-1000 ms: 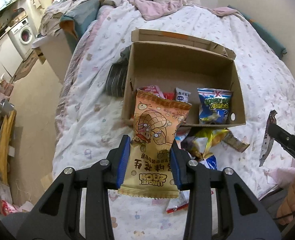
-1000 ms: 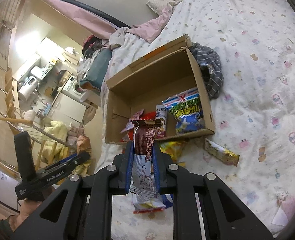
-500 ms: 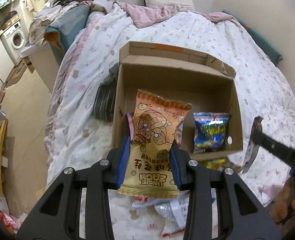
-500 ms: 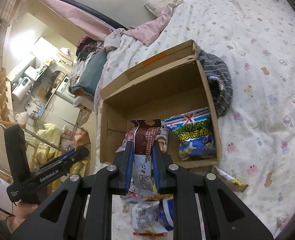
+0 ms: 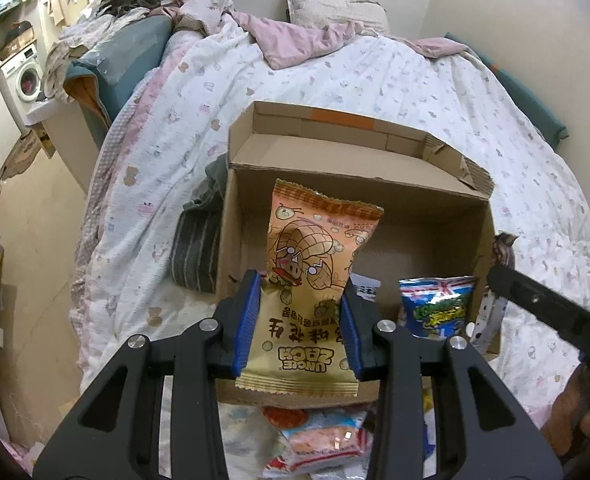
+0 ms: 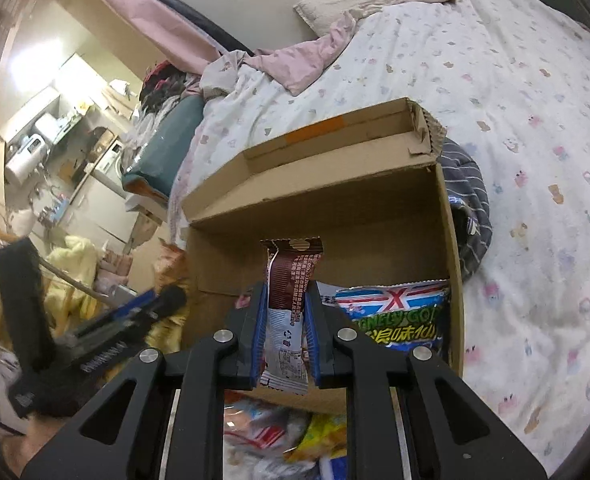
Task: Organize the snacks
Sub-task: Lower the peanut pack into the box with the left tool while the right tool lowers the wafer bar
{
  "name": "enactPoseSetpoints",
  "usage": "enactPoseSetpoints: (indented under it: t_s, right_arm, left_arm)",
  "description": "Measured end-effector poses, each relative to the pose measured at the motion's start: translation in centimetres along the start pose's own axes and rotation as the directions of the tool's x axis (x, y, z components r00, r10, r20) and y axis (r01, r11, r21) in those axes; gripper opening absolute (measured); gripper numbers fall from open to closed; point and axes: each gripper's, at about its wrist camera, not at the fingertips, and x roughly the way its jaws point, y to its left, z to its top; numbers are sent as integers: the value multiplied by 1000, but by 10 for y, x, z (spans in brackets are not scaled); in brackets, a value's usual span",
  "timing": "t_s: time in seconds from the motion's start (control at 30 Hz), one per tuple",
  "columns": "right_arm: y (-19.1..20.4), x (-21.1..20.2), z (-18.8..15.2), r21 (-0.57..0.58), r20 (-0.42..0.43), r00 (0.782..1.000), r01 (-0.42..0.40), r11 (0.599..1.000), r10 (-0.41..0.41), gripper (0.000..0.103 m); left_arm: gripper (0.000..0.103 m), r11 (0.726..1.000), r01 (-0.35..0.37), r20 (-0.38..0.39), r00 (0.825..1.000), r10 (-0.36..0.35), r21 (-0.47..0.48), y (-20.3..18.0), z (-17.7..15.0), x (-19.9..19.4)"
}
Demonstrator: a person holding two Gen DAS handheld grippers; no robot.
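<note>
Closer cardboard box (image 5: 435, 204), crinkly packets (image 5: 315, 280)

Patterned bed (image 5: 375, 80) (unmade), beige walls.

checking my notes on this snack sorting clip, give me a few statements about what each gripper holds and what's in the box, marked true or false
1. The left gripper is shut on an orange peanut snack packet. True.
2. The right gripper is open with nothing in it. False: it is shut on a brown and white snack bar wrapper.
3. A blue chip bag already lies inside the cardboard box. True.
4. The cardboard box stands on a wooden table. False: it sits on a bed with a white patterned quilt.
5. Loose snack packets lie outside the box, on its near side. True.
</note>
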Motion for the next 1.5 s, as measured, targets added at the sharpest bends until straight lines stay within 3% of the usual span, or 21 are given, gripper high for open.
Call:
enactPoseSetpoints:
  t_s: [0.2,0.7,1.27,1.33,1.4,1.5]
  right_arm:
    - [-8,24,-3,-11,-39,999,13,1000,-14,19]
    - [-15,36,-7,-35,-79,996,42,999,-45,19]
    - [-18,45,-12,-16,-111,993,43,999,-45,19]
    - [-17,44,-12,-11,-106,994,36,999,-37,19]
    - [-16,41,-10,-18,-94,995,25,1000,-26,19]
    - [-14,39,-9,-22,-81,997,16,1000,-17,19]
  left_arm:
    - [34,1000,16,-26,1000,-16,-27,6,-2,6]
    - [36,995,14,-31,999,-11,98,-18,-11,24]
    - [41,997,35,-25,999,-33,64,-10,-10,23]
    - [45,996,52,-10,999,-51,77,-12,-9,19]
    - [63,995,58,5,998,-59,82,-13,-9,15]
    - [81,995,61,44,997,-65,82,-13,-7,8]
